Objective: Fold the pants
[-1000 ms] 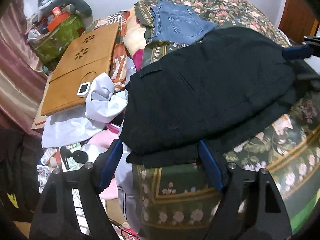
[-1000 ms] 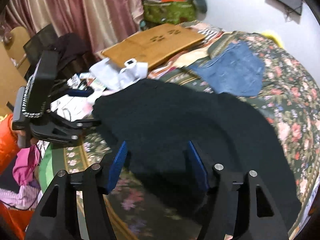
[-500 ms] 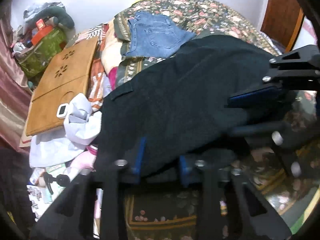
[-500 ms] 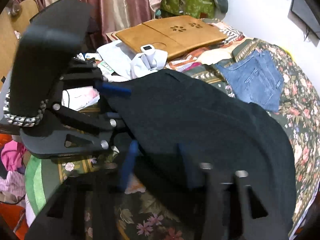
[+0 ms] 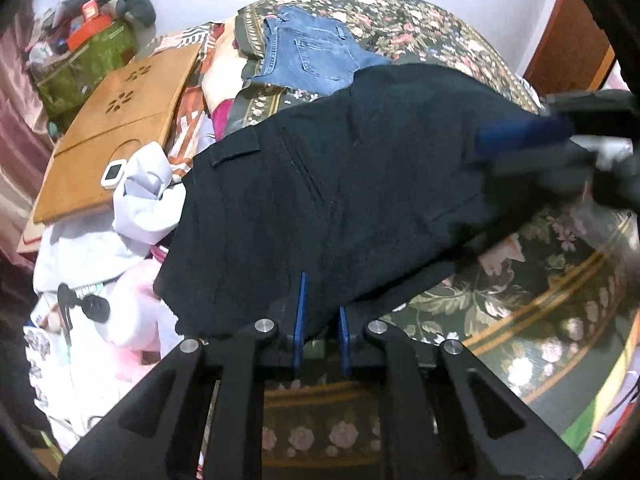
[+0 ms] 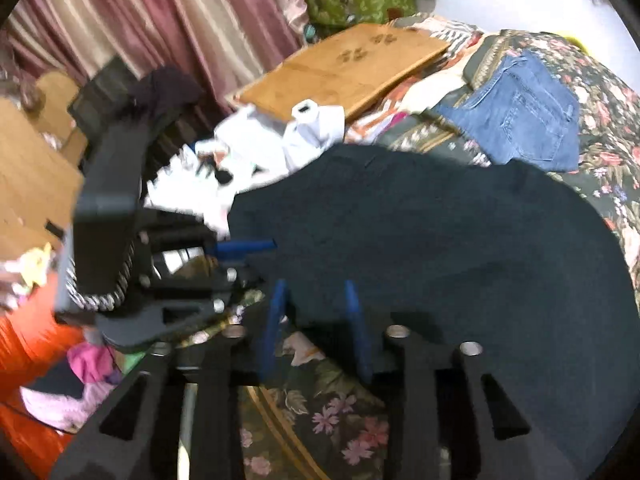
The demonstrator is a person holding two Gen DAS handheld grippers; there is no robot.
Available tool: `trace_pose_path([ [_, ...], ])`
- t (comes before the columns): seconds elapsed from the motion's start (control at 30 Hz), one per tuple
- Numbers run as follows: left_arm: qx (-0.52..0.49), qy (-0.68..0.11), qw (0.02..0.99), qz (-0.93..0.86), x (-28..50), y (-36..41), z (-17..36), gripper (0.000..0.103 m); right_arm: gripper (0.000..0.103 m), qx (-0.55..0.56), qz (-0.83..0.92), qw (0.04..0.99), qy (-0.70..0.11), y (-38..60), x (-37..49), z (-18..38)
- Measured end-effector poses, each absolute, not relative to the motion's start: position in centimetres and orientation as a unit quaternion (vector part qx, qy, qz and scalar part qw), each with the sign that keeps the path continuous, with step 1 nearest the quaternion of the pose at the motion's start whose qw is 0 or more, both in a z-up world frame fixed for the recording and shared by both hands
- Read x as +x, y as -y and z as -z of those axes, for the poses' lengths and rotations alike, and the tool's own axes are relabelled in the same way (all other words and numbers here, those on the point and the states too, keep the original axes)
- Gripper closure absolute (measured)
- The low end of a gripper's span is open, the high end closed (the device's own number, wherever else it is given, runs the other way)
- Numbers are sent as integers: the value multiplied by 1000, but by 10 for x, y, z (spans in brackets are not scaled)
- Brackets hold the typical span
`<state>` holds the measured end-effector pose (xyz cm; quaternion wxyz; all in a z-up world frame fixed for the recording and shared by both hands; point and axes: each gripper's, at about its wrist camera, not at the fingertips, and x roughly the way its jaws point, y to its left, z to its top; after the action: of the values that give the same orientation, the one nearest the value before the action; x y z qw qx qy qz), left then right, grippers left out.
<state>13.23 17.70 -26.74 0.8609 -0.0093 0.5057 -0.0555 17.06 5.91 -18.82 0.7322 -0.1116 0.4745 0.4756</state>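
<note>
Left wrist view: left gripper (image 5: pixel 320 316) jaws pinch only the black pants (image 5: pixel 360 184) hem, which may slip (right gripper (image 6: pixel 316 312) jaws spread).

Our left gripper (image 5: pixel 320 320) and right gripper (image 6: pixel 316 320) share one build: matte black linkage arms, silver round screw heads, thin blue finger pads (image 5: pixel 299 316).

Left wrist: low over bed edge, close, facing the wall.
Right wrist: close, facing the curtain.
Shared: black pants (image 5: pixel 344 184) (image 6: pixel 440 240).
</note>
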Motion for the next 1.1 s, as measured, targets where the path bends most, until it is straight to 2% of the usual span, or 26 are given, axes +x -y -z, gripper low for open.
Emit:
trace_pose_path([
  [0.1,-19,-507,860,56,129,-181,260,88,50,-109,-439,775,-440,-45,185,174],
  [0.2,-22,-506,860,53,125,-183,248,86,49,-104,-378,806,-445,-29,213,179],
  [0.27,-24,-499,865,50,122,-186,237,80,49,-107,-333,816,-460,-15,229,193],
  [0.3,-23,-493,869,47,122,-188,232,66,49,-108,-319,815,-472,-9,233,201],
  [0.33,-20,-481,875,38,122,-191,225,49,49,-107,-312,813,-481,-4,235,207],
  [0.4,-21,-462,887,12,130,-200,213,34,48,-98,-318,816,-474,10,228,211],
  [0.57,-68,-469,880,-14,171,-221,215,29,43,-73,-322,814,-477,34,209,206],
  [0.83,-72,-569,819,-24,196,-217,294,28,41,-66,-338,812,-471,77,201,185],
  [0.93,-91,-570,816,-25,187,-224,291,26,37,-50,-304,836,-454,105,221,181],
  [1.1,-49,-571,816,-70,181,-218,276,26,36,-10,-239,841,-485,148,258,212],
])
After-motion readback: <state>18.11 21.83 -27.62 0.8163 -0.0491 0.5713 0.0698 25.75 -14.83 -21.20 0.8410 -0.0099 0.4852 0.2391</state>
